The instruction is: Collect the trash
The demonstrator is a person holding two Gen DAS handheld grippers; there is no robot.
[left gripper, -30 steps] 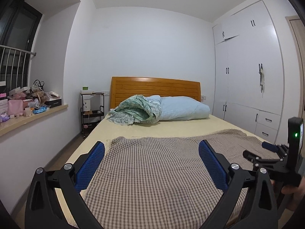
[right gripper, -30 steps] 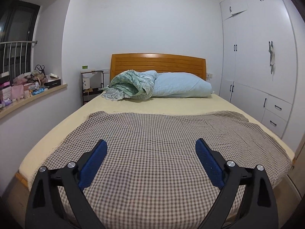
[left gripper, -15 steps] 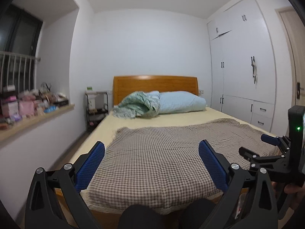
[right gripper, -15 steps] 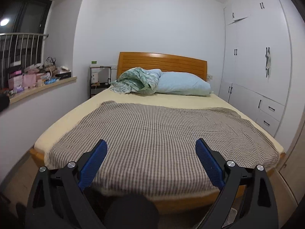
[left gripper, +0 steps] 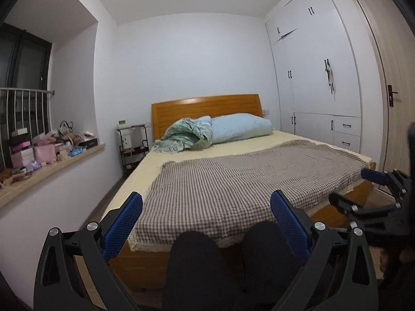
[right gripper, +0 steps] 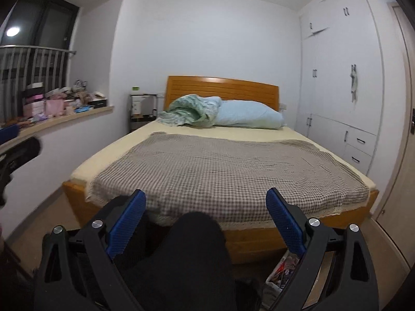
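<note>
My left gripper (left gripper: 206, 223) is open and empty, held above my dark-trousered knees (left gripper: 197, 259) in front of the bed's foot. My right gripper (right gripper: 205, 220) is open and empty too; it also shows at the right edge of the left wrist view (left gripper: 373, 194). A container of mixed, colourful trash (right gripper: 284, 272) stands on the floor below the right gripper's right finger, partly hidden by it. No loose trash shows on the bed.
A wooden bed (right gripper: 259, 241) with a checked blanket (right gripper: 220, 171), a blue pillow (right gripper: 246, 116) and a green quilt (right gripper: 189, 111) fills the middle. A cluttered window ledge (left gripper: 46, 153) runs along the left. White wardrobes (left gripper: 316, 83) and a door (left gripper: 394, 98) stand on the right. A small trolley (left gripper: 132, 145) stands beside the headboard.
Both grippers have pulled back from over the blanket to beyond the bed's foot. My knees and the bed frame have come into view, and the trash container now shows in the right wrist view.
</note>
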